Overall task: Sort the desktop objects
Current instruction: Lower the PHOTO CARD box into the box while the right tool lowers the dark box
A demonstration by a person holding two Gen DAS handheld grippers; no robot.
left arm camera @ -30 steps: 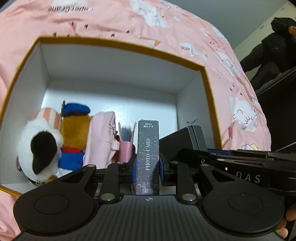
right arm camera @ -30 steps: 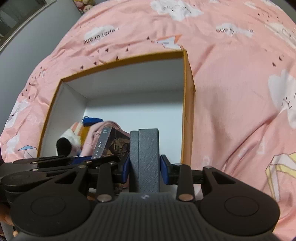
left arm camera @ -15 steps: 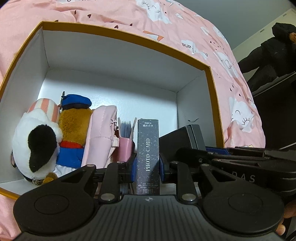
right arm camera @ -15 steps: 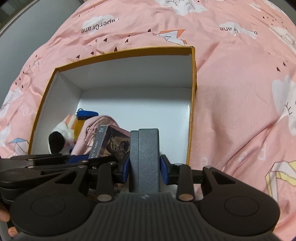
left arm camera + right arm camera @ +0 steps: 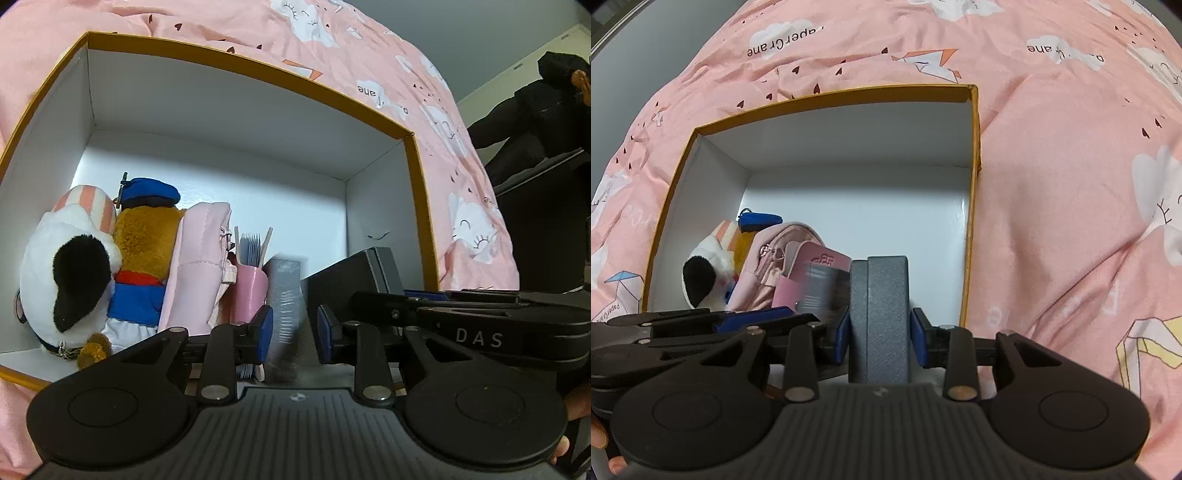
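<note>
The right tongs (image 5: pixel 879 334) are clamping a grey, fine-grained rectangular case (image 5: pixel 882 314) upright over the white-lined, orange-rimmed cardboard box (image 5: pixel 258 70). The left tongs (image 5: pixel 294 328) are standing apart, with a blurred dark card box (image 5: pixel 284 314) (lettering unreadable) between them. Fuzzy plush toys (image 5: pixel 74 266) and a quilted pink pouch (image 5: pixel 199 266) are lying inside; the pink bedsheet (image 5: pixel 1071 184) is reading "Paper Crane".

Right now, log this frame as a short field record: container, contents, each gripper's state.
container: orange-rimmed box on pink quilt
contents: two plush toys, pink pouch, pink cup
left gripper: open, blurred card box loose between the fingers
right gripper: shut on grey case
</note>
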